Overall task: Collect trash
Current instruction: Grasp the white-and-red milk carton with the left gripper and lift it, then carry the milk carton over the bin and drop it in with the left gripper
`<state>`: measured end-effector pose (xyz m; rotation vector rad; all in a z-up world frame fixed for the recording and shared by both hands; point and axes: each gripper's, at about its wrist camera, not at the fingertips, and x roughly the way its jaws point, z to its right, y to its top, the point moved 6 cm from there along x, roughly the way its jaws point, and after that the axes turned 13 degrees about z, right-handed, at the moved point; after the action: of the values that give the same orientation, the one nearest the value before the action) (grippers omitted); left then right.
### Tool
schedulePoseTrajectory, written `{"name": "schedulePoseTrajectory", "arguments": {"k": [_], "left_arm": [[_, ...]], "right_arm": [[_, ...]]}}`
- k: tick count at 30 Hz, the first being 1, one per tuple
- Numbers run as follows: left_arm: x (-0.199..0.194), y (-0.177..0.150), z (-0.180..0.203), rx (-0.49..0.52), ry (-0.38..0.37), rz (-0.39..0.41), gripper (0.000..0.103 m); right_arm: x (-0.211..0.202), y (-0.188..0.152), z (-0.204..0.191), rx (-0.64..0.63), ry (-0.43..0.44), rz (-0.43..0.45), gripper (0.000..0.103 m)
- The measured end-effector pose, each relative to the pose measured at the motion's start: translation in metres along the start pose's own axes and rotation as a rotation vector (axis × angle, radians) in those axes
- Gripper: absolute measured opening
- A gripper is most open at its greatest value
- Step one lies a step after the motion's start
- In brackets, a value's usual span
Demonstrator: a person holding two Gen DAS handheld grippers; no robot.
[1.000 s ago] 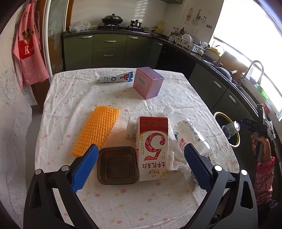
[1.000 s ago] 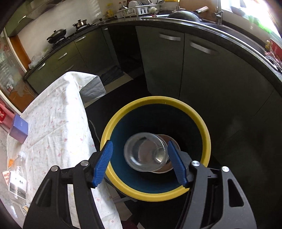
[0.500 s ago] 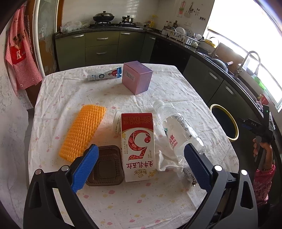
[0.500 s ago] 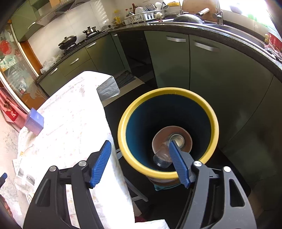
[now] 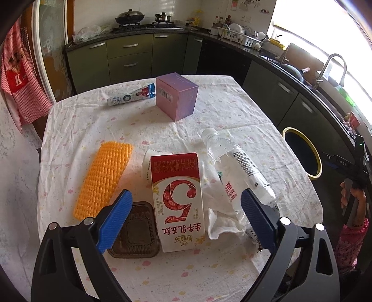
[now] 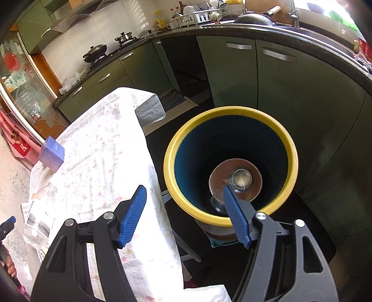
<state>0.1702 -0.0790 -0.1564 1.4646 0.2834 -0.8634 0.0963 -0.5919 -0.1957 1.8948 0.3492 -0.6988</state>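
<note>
This is a home kitchen. A wok [image 5: 130, 16] sits on the stove [image 5: 148, 24], green cupboards [image 5: 130, 60] line the walls, washed dishes fill a rack [image 5: 237, 34] (near the sink tap [image 5: 334, 67]), and a checked apron [image 5: 19, 93] hangs up.

Kitchen. Green cabinets [image 5: 130, 58] under dark counter [image 6: 302, 39]; wok [image 5: 129, 16] on stove. Dish rack [image 5: 239, 37] near bright window [image 5: 325, 30]. Red apron [image 5: 19, 86] hangs left. Floral cloth covers table [image 5: 220, 111].
</note>
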Motion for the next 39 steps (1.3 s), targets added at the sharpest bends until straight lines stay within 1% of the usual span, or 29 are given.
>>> {"name": "schedulePoseTrajectory", "arguments": {"k": [4,11,13,17,20,22,23,27,30,39], "left_arm": [[0.021,-0.002,-0.004,-0.009,0.000,-0.048,0.083],[0.043,0.002,-0.009,-0.021,0.036,-0.075,0.081],[0.047,0.005,-0.012,-0.017,0.055,-0.072,0.078],[0.054,0.008,-0.013,-0.019,0.053,-0.077,0.074],[0.060,0.006,-0.012,-0.019,0.052,-0.094,0.067],[0.063,0.004,-0.011,-0.022,0.043,-0.105,0.056],[0.063,0.003,-0.011,-0.023,0.038,-0.108,0.055],[0.060,0.003,-0.010,-0.030,0.026,-0.093,0.053],[0.052,0.007,-0.011,-0.037,0.019,-0.073,0.052],[0.015,0.031,-0.003,-0.011,0.008,0.020,0.052]], "right_arm": [[0.002,-0.004,-0.003,-0.009,0.009,-0.010,0.065],[0.004,-0.006,-0.008,-0.025,0.021,-0.017,0.065],[0.005,-0.005,-0.009,-0.027,0.024,-0.019,0.065],[0.008,-0.007,-0.010,-0.029,0.029,-0.025,0.065],[0.009,-0.009,-0.011,-0.028,0.032,-0.031,0.065],[0.009,-0.010,-0.011,-0.030,0.033,-0.033,0.065],[0.009,-0.010,-0.011,-0.029,0.033,-0.032,0.065],[0.008,-0.008,-0.010,-0.025,0.032,-0.027,0.065],[0.007,-0.008,-0.011,-0.025,0.032,-0.025,0.065],[0.004,-0.007,-0.012,-0.025,0.038,-0.022,0.065]]}}
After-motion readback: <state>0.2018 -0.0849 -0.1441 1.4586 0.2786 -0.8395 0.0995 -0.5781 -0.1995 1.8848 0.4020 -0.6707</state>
